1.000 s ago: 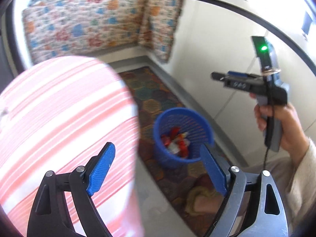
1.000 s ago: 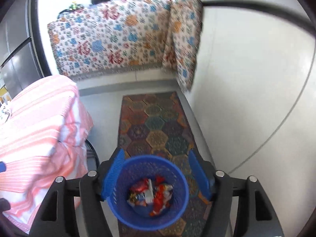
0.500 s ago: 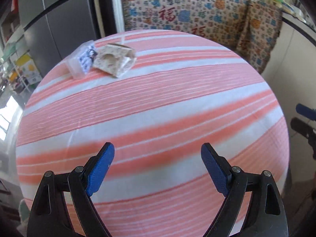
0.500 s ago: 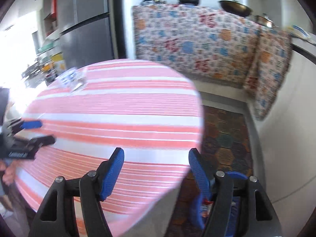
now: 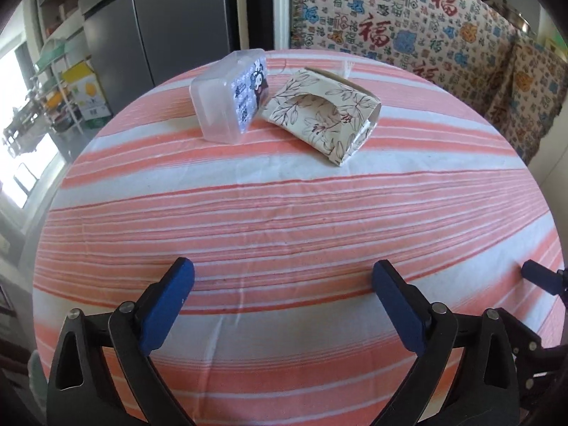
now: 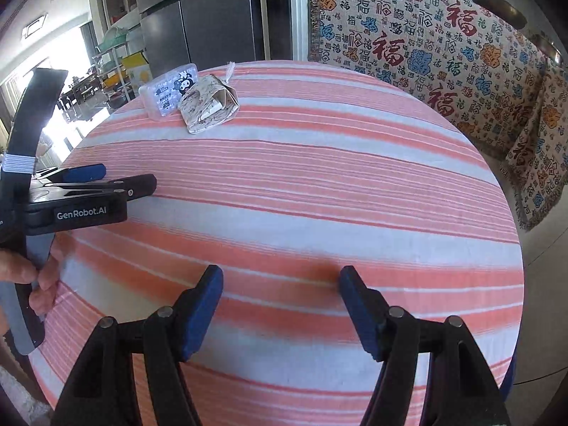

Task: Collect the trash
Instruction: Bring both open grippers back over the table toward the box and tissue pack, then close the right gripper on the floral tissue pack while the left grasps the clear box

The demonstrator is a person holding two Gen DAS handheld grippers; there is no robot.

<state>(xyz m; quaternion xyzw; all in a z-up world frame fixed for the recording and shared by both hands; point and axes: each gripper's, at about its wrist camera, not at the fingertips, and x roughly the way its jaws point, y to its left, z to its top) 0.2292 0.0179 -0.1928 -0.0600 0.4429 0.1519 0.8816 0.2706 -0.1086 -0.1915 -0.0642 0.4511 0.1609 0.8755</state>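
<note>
**Both tongs empty over the table; next pick not yet approached**

Kitchen backdrop: grey double-door refrigerator point(image 5: 170, 25) at the far side, patterned fabric with red characters point(image 6: 426, 46) draped along the counter to the right. Round table under a pink-and-white striped tablecloth point(image 5: 284, 213) fills both views.

Objects on the cloth, far side, well apart from both tools:
- crumpled floral-print paper wrapper point(image 5: 325, 113), folded open, lying flat. Judged the trash item.
- clear plastic box with a cartoon label point(image 5: 230, 97), tipped on its edge, touching or just beside the wrapper's left side. Whether it counts as trash cannot be told.

Tools:
- left gripper point(image 5: 282, 298): jaws spread wide, nothing between them, low over the near part of the cloth.
- right gripper point(image 6: 280, 301): jaws spread wide, nothing held, also near side.

No bin shows in either view.

Method note for the step in hand (reach for the wrapper):
- Left tool is lined up better; bring it forward.
- Approach from the wrapper's right or near edge, away from the box, so the box is not knocked.
- Paper likely light and springy: pinch a raised fold, not the flat face, and avoid snagging the tablecloth.
</note>
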